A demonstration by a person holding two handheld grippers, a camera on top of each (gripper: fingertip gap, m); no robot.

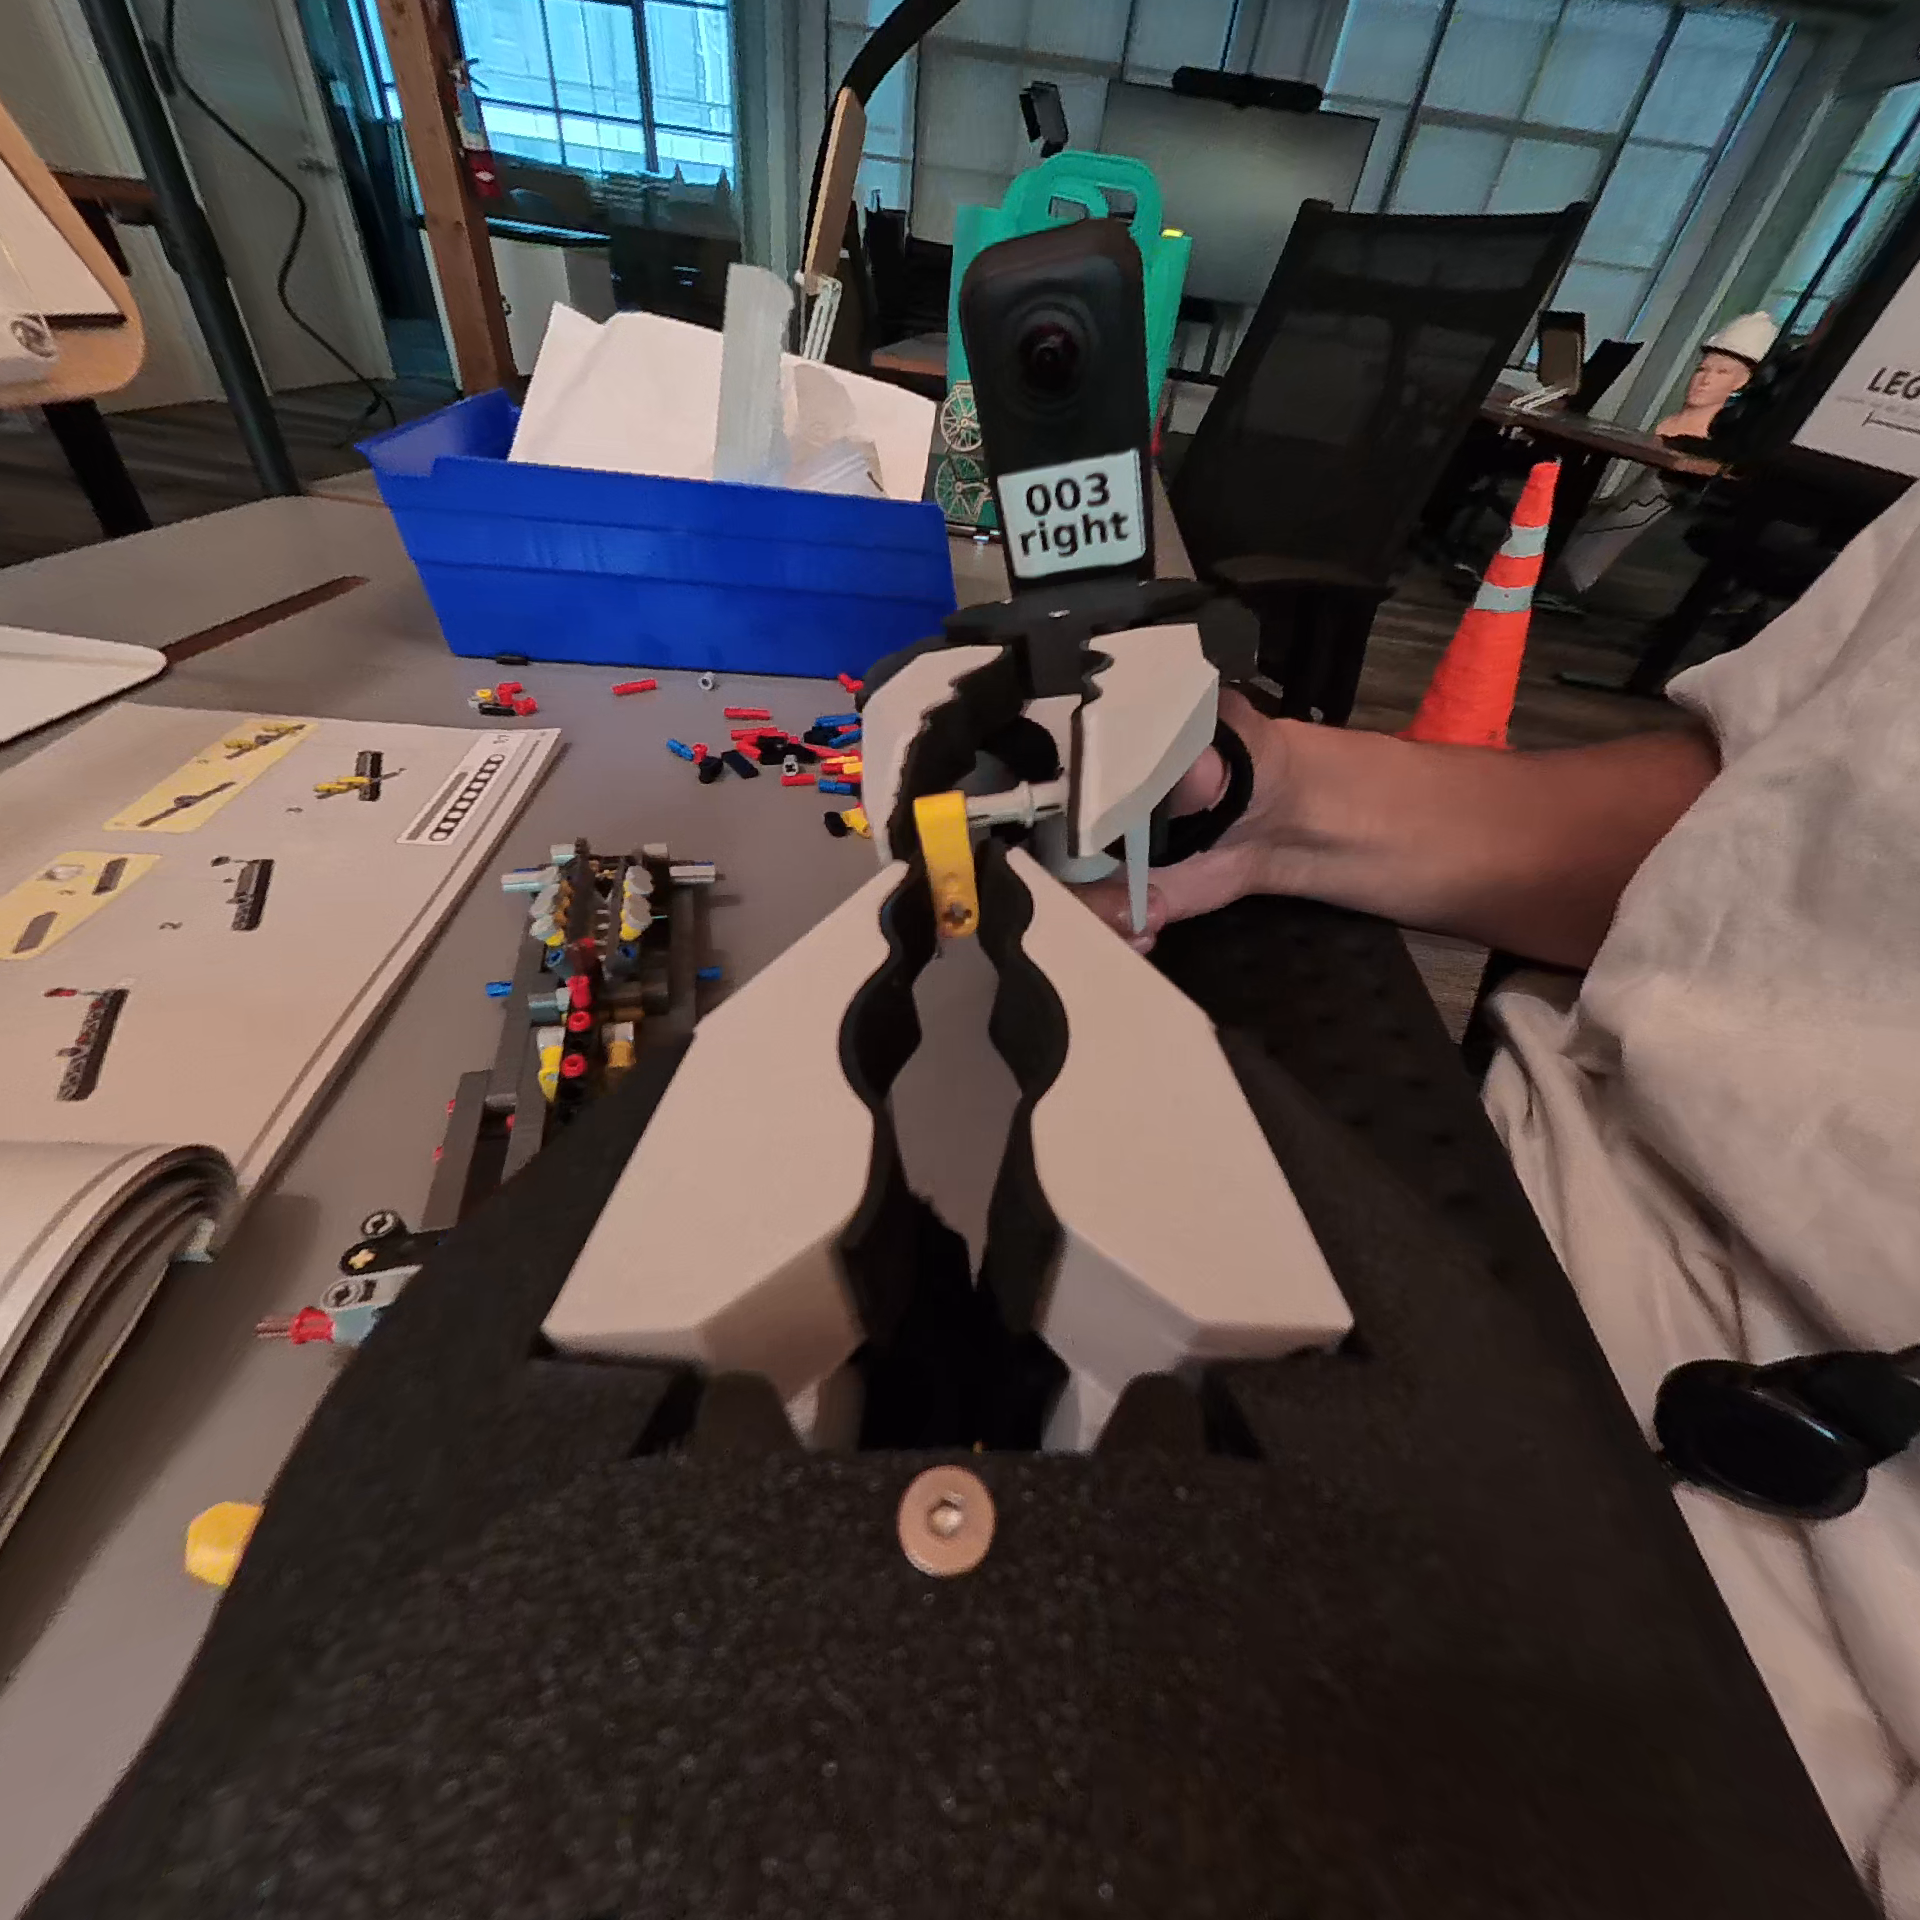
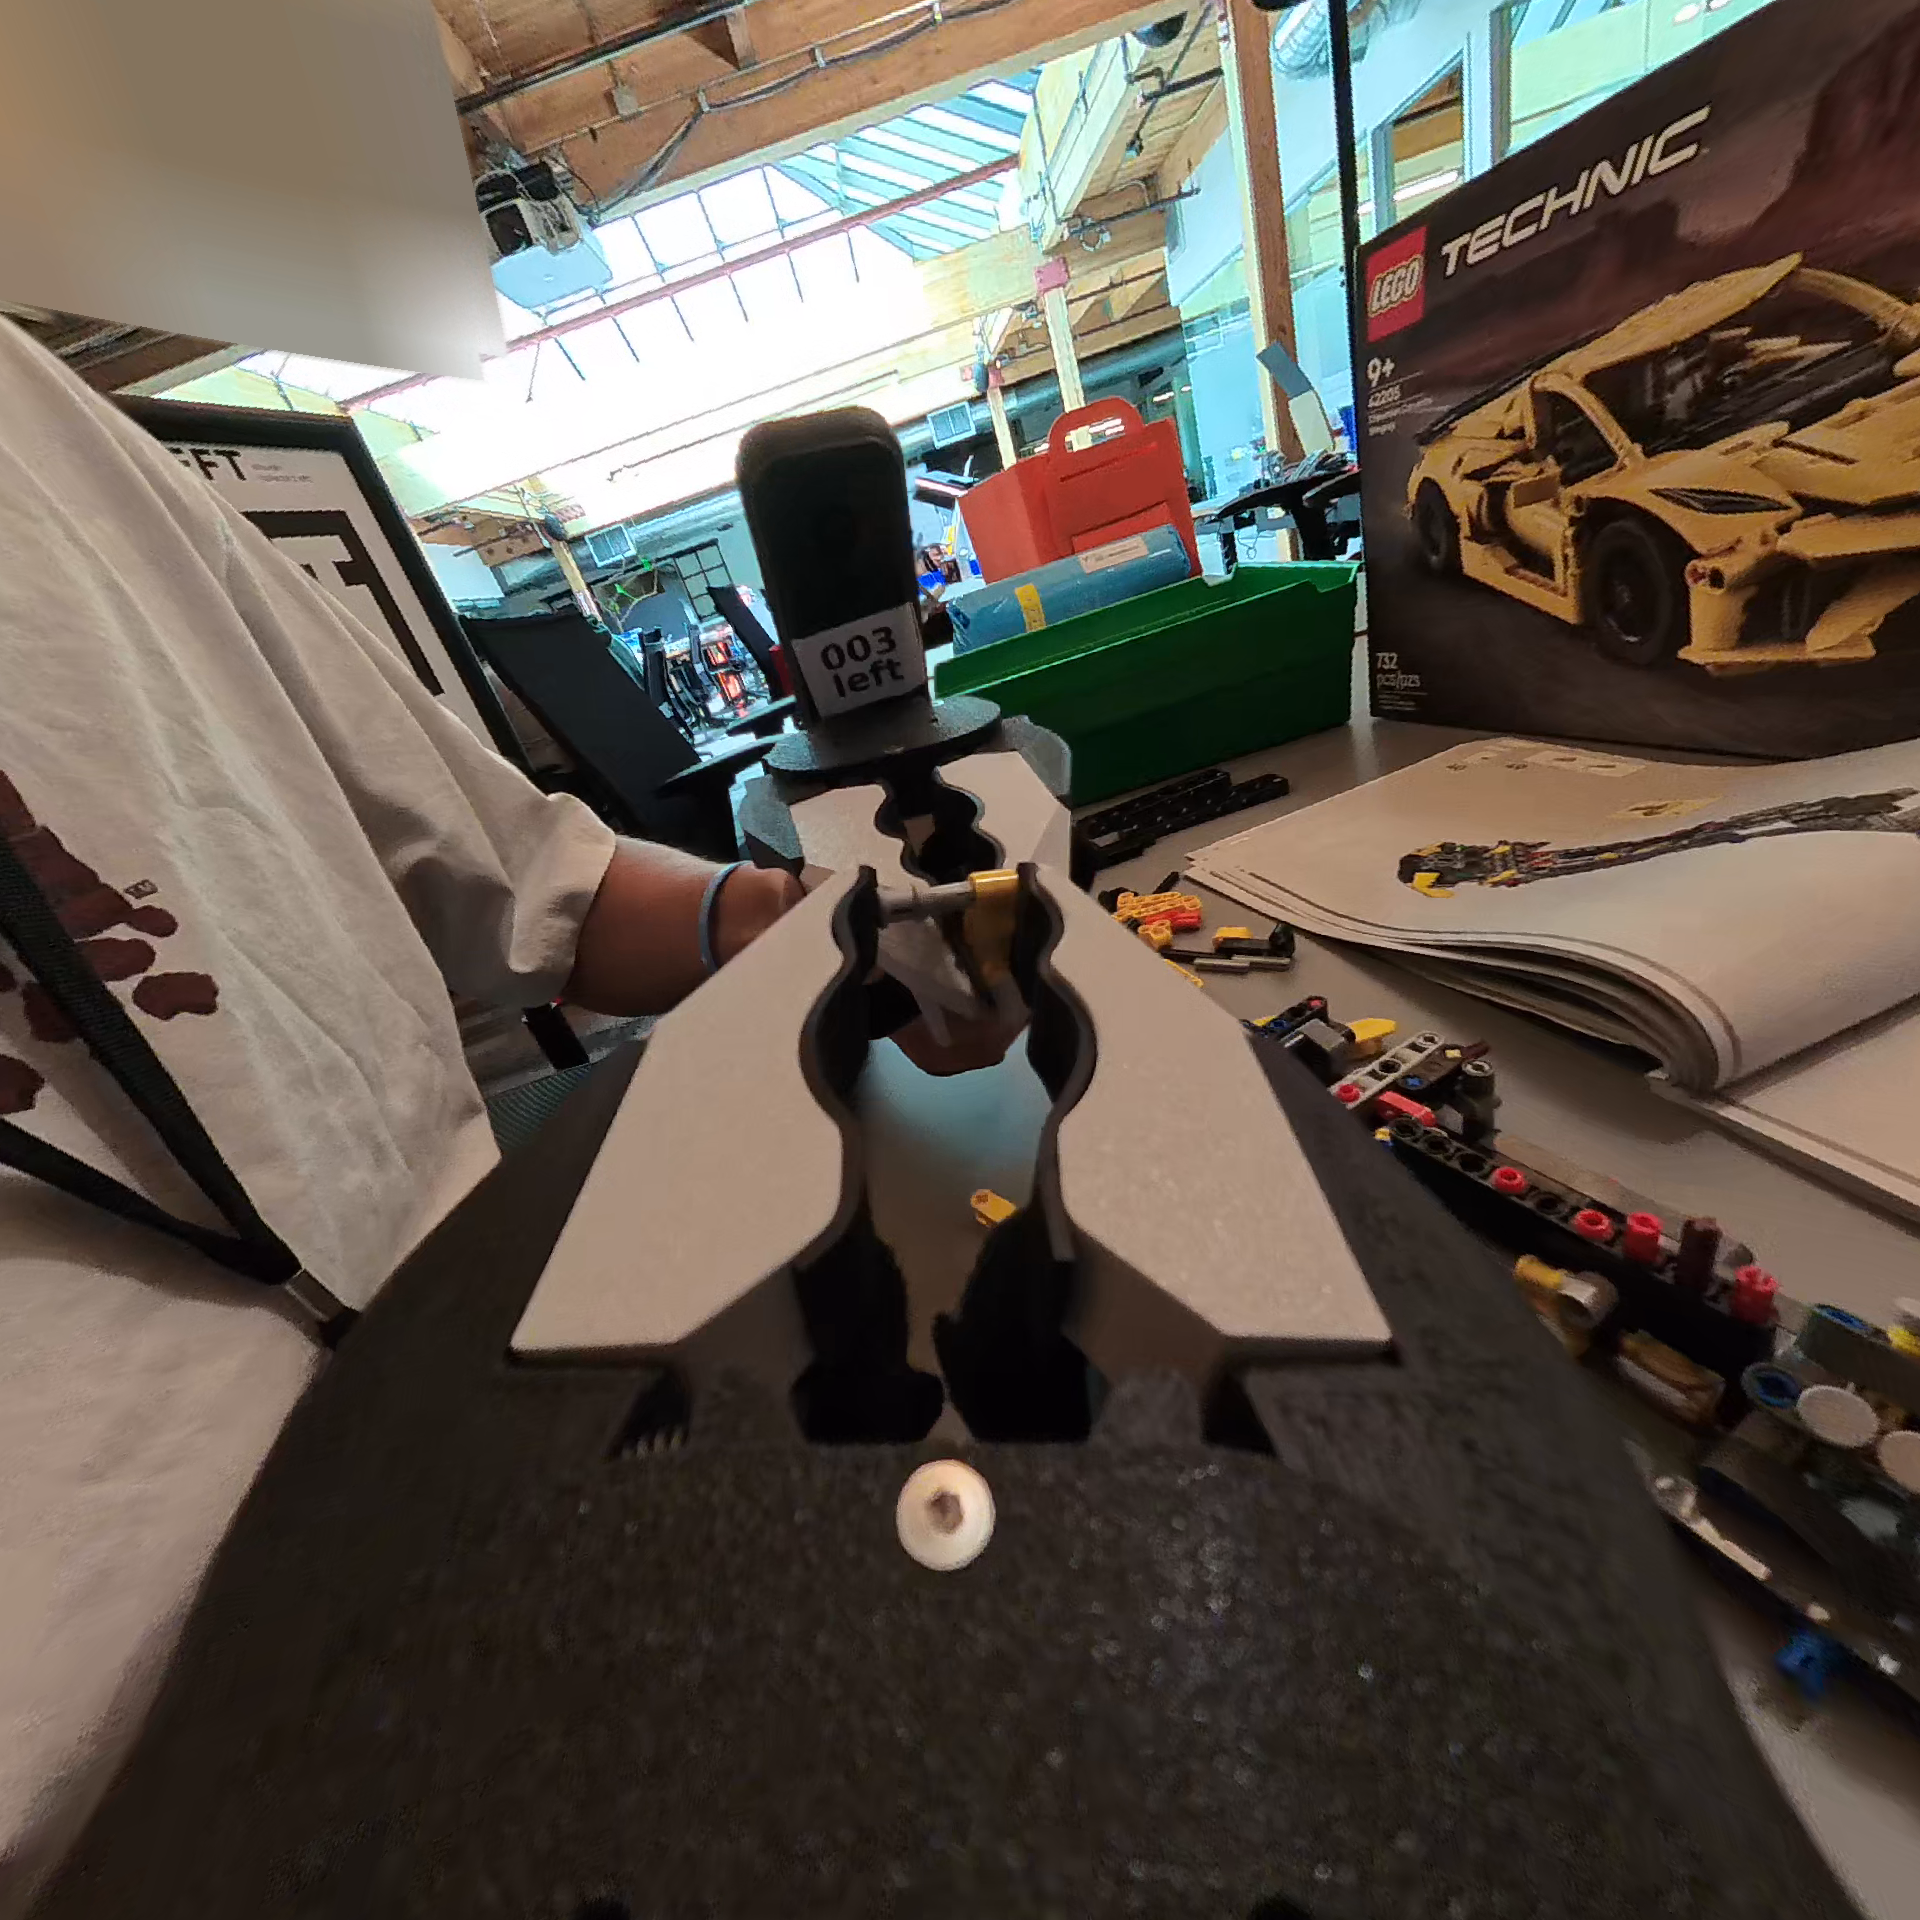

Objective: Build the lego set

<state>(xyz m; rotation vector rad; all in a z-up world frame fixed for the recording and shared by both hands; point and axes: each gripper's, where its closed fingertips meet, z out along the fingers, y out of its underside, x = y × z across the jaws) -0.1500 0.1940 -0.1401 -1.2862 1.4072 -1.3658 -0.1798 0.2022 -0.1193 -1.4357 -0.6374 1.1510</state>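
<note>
Left wrist view shows the left tool point(image 1: 956, 914) clenched on a yellow connector point(image 1: 948, 860) while the right tool point(image 1: 997, 821) grips its grey axle point(image 1: 1013, 805), held above the worktop point(image 1: 623, 748) for pushing together.

In the left wrist view, the booklet point(image 1: 260, 883) lies open on the counter point(image 1: 623, 717) at left, with the chassis point(image 1: 592, 956) just right of it. Loose parts point(image 1: 769, 743) lie scattered behind the chassis, before the bin point(image 1: 665, 561). Both tongs meet at one lever point(image 1: 948, 857) above the counter's edge. In the right wrist view, the box point(image 2: 1662, 416) stands behind the booklet, with a tray point(image 2: 1164, 665) to its left.
</note>
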